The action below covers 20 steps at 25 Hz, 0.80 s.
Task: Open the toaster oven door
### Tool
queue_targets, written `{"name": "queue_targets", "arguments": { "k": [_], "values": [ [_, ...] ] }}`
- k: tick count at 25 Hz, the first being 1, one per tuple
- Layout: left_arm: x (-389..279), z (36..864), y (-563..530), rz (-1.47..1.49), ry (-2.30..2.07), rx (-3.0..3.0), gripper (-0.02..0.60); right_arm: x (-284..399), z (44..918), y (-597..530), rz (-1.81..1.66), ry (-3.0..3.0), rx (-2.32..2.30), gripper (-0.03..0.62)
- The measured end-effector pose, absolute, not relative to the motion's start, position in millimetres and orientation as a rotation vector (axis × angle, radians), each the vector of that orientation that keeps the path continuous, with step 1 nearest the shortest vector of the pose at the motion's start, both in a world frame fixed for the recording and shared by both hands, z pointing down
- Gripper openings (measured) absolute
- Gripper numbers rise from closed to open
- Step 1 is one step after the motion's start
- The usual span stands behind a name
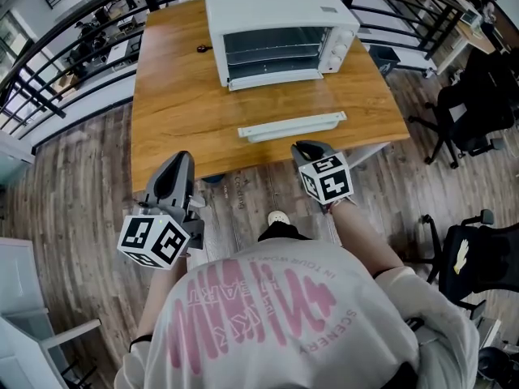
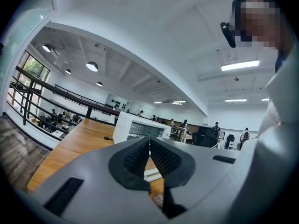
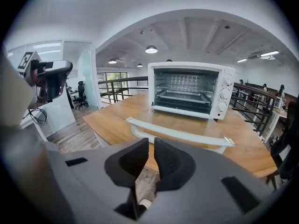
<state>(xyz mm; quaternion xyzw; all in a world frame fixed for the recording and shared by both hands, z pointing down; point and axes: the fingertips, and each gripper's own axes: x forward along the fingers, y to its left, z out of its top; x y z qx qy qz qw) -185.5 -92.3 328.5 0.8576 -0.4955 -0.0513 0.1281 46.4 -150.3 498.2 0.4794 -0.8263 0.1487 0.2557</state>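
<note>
Between the person's chest and the near table edge, both tongs are held over the plank floor. The left gripper (image 2: 149,141) has its two black pads pressed together at the tips, with nothing in them. The pads are wedge-shaped, with a fine ribbed grain, and sit in a smooth grey shell. The right gripper (image 3: 151,143) has the same build. Its pads stand a narrow slit apart and hold nothing, and only floor shows through the gap. In the head view each gripper carries a white cube printed with black square markers, the left cube (image 1: 154,240) low and the right cube (image 1: 328,178) tilted.

Beyond the tips lies the wooden table (image 1: 170,104), a warm orange-brown slab with a visible grain. On its far half sits the toaster oven (image 1: 276,10), a white box with rounded corners. Its long side runs across the table, turned slightly, and its mouth faces the person. Wire racks cross the dark cavity, and three round white knobs (image 1: 341,47) are stacked down its right end.

The door (image 1: 284,96) is already down, a clear glass pane lying nearly flat over the tabletop and reaching toward the person. Its handle (image 1: 292,126), a long pale bar, lies roughly parallel to the near table edge, just ahead of the right gripper. A small dark object (image 1: 203,49) lies on the wood to the left of the oven. A black metal railing (image 1: 49,87) rings the table.
</note>
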Motion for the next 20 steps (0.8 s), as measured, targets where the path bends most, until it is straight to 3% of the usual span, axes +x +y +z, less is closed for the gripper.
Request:
{"name": "queue_targets", "arguments": {
  "k": [9,20],
  "values": [
    [-180.5,327.9,-89.0,-0.162,-1.423,2.506,0.025,19.7,444.0,-153.4,0.532,-2.435,1.352,0.008],
    [-180.3,329.0,-86.0,-0.167,-1.432,2.500,0.025,-4.4,379.3,-146.1,0.717,-2.682,1.340,0.008]
  ]
}}
